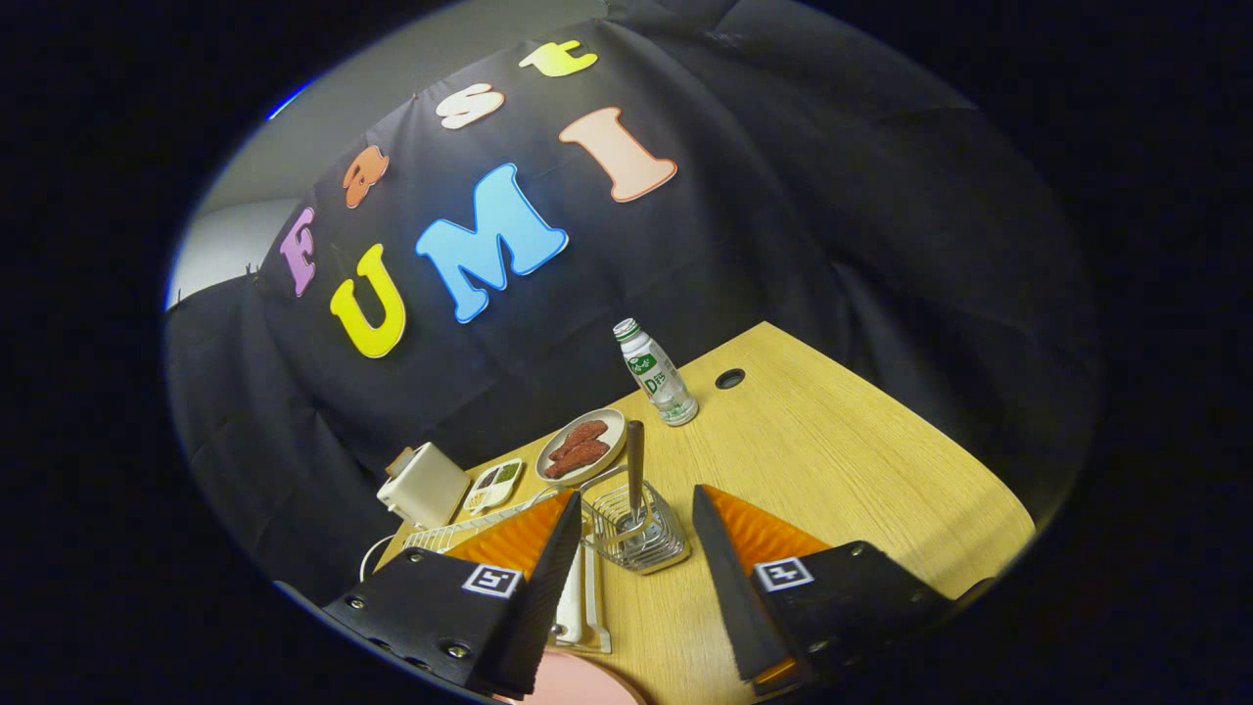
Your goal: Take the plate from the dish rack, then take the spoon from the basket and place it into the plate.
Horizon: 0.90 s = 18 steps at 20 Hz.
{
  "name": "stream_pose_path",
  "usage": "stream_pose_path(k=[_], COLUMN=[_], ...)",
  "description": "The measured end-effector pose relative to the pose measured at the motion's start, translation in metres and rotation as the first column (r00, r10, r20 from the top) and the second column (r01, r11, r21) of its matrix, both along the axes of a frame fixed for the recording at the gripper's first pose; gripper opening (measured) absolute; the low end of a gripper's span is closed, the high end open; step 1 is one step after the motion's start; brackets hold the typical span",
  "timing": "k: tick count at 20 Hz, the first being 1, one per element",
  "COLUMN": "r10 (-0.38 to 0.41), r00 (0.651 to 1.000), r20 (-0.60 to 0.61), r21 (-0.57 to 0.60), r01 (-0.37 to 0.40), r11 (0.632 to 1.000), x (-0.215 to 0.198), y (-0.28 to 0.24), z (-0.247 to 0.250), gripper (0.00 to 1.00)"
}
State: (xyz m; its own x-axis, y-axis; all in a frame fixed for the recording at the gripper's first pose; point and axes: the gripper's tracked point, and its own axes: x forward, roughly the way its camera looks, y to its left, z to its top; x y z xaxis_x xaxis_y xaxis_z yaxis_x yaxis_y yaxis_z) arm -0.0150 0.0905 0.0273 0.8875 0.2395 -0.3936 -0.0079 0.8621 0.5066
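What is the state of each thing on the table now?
Gripper: open, jaws apart, holding nothing.
Spoon: upright in the basket, just ahead of the jaws.
Bottle: upright, cap on.
Small plate: flat, holds reddish food.
Pink plate: flat on the table, nothing visible on it.

Gripper [634,539] jaws held open, nothing gripped; spoon [635,468] seen upright in wire basket [638,537] just ahead on worktop [832,470].

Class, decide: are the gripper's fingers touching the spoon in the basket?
Apart. The gripper view shows the spoon upright in the basket, with open gaps to both fingers.
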Motion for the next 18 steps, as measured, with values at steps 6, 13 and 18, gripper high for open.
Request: stream_pose_path(k=[6, 13, 18], r10=[-0.06, -0.076, -0.096], r00=[0.998, 0.997, 0.995], r20=[0.013, 0.008, 0.018], r21=[0.046, 0.047, -0.015], r01=[0.059, 0.076, 0.096], r11=[0.997, 0.996, 0.995], x=[0.054, 0.08, 0.09], y=[0.008, 0.011, 0.017], z=[-0.013, -0.033, -0.039], gripper=[0.57, 0.57, 0.13])
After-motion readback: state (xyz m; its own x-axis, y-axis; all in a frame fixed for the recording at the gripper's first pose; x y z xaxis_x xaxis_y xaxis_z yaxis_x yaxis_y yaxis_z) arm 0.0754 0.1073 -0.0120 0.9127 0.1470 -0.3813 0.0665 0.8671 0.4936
